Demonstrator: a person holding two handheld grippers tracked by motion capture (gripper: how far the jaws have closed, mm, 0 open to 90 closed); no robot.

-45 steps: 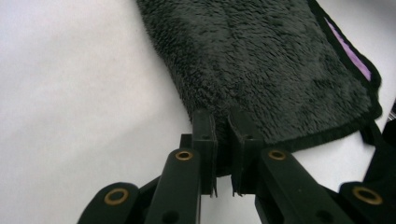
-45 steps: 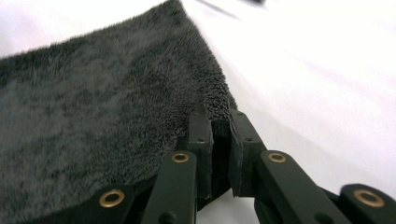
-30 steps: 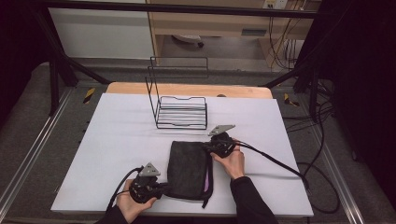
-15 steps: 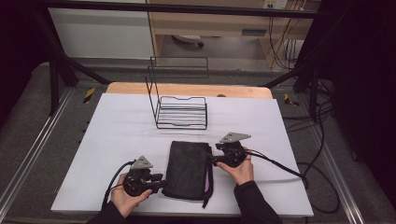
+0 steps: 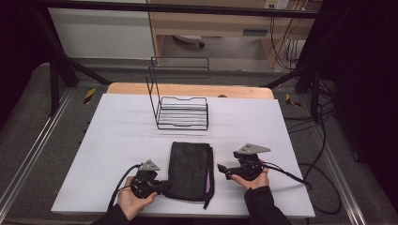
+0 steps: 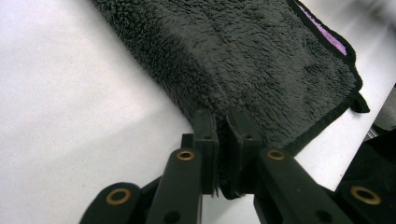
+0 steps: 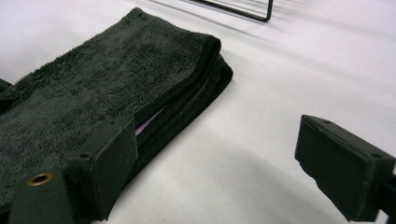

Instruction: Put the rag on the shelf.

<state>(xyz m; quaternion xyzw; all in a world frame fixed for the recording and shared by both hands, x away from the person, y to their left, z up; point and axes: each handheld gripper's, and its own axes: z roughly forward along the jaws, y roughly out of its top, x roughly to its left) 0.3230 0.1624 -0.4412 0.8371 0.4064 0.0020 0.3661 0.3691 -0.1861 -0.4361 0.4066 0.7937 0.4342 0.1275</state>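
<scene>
With the left gripper (image 5: 162, 186) pinching only the folded towel's (image 5: 190, 169) near corner and the right gripper (image 5: 224, 171) spread beside it, lifting may unfold it.

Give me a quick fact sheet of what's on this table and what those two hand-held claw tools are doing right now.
Surface: white table
Cloth: dark folded towel with a purple inner edge, lying flat near the front
Rack: black wire rack, empty, behind the towel
Left gripper: jaws shut on the towel's near left edge
Right gripper: jaws open, beside the towel's right edge, gripping nothing
Hands: one holds each gripper
</scene>
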